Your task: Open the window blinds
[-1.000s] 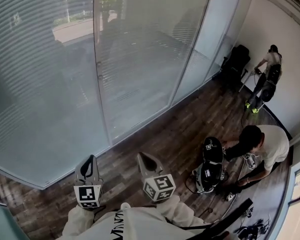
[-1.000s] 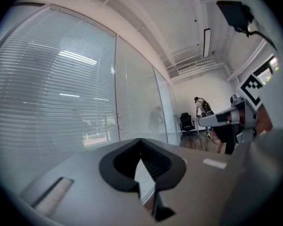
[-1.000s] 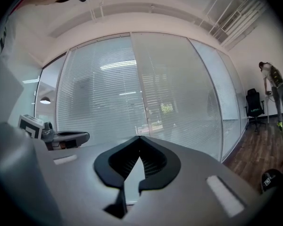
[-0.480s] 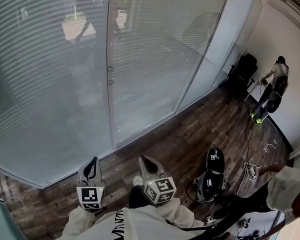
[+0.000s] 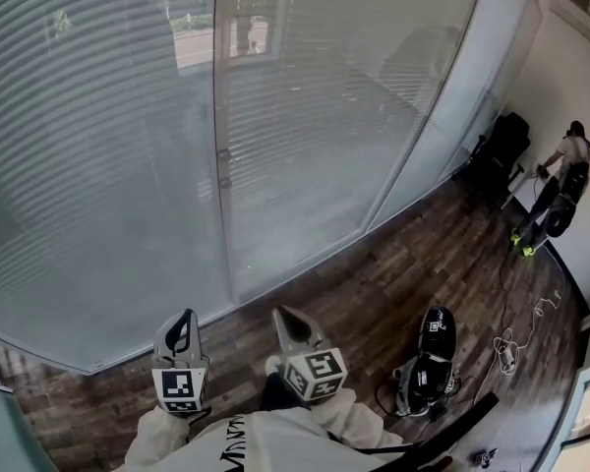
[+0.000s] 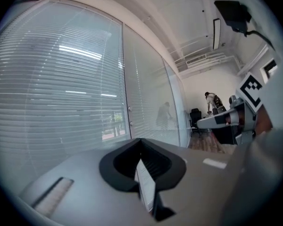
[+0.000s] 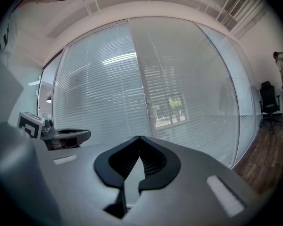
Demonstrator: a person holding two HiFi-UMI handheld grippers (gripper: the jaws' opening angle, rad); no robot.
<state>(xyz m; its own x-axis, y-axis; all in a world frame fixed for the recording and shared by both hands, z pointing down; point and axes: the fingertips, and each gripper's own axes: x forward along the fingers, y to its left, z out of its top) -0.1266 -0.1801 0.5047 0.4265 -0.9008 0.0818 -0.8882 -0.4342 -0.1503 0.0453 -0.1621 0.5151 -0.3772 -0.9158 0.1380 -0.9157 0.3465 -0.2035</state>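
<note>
Plainly, both tools were clenched on nothing. The left tool (image 5: 183, 315) and right tool (image 5: 279, 312) hung side by side above the wooden floor (image 5: 354, 283), pointing toward the window blinds (image 5: 98, 165), which hung lowered across the glass wall, well apart from both tips.

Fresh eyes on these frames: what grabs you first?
The lowered window blinds dominate, covering the glass wall across the upper left of the head view. At the bottom edge, the left claw and right claw point toward them, both shut and empty, short of the glass. At far right, a person stands by a black chair.
</note>
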